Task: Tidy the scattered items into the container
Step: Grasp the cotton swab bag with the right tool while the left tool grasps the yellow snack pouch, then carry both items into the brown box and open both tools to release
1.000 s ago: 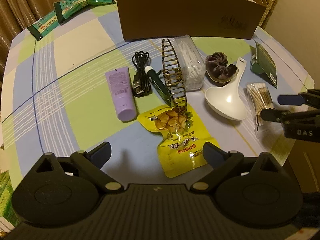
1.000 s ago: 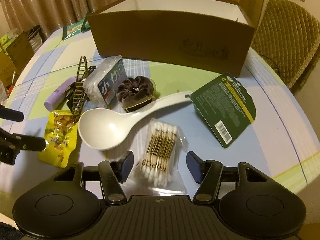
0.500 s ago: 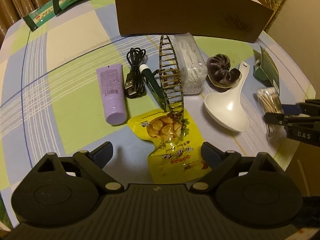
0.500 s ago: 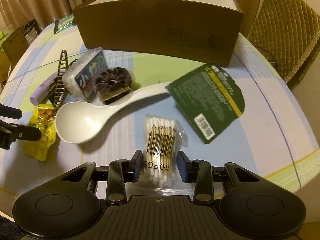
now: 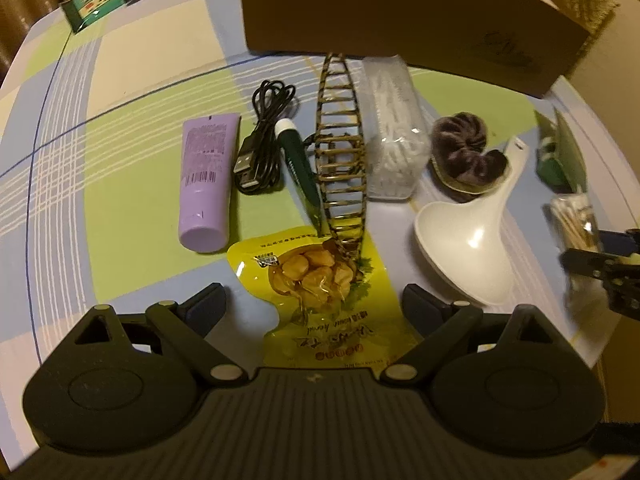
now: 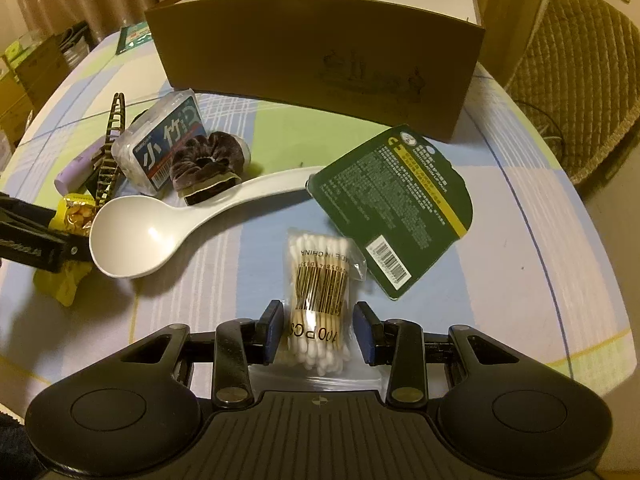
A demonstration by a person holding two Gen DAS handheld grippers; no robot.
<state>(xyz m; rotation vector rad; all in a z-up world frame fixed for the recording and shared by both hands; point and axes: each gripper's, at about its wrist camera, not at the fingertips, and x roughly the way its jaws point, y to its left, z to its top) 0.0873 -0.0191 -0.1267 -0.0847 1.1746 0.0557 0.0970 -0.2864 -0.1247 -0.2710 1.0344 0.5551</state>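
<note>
Since the earlier frame, both tongs have been brought lower and closer to the clutter. The right tongs (image 6: 318,330) have been closed partway about the swab pack (image 6: 320,280), which is now bracketed by their pads; a thin gap seems to be left on each side, so whether the pack is truly pinched cannot be told. The left tongs (image 5: 312,306) are held spread wide over the snack pouch (image 5: 320,288), with nothing gripped.

The swab pack is laid on the worktop (image 6: 520,240) with its long axis running straight away from the right tongs, towards the box (image 6: 320,60), so it is spanned across its narrow width. The right hand is clearly the nearer one to it. The box is set beyond the clutter, at the far side of the worktop; only white inner walls are seen over its rim, and its contents, if any, are hidden.

Still outside it are the ladle (image 6: 132,236), scrunchie (image 6: 204,160), green card (image 6: 400,200), hair claw (image 5: 340,140), tube (image 5: 206,176), cable (image 5: 264,140) and pen (image 5: 298,164).
</note>
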